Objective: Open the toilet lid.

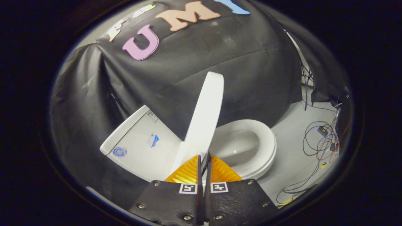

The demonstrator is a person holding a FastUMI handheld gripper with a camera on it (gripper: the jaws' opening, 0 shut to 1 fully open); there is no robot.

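At the lid's lower edge, the gripper (203,157) has its two orange fingers (187,172) pinched almost together, only a thin dark slit between the tips. They look clamped on the rim of the toilet lid (204,116), but the contact point sits right at the tips and I can't confirm both pads press on it, so treat the grip as unconfirmed. The lid stands raised, nearly on edge from this angle, rising from just ahead of the fingers up against the black booth wall (188,72). My read: the narrow pinch is there to carry the thin lid edge through its swing, and the lid is mostly up, with a last push toward the tank (138,141) left. The tank is to the left of the lid, with stickers on its face. To the right of the lid are the seat ring (267,141) and open bowl (238,147); the bowl interior looks white and bare, and no water line can be made out. Beyond the seat, loose cables (320,141) lie on the pale floor (292,163), well apart from the toilet, so no snag risk as I judge it.
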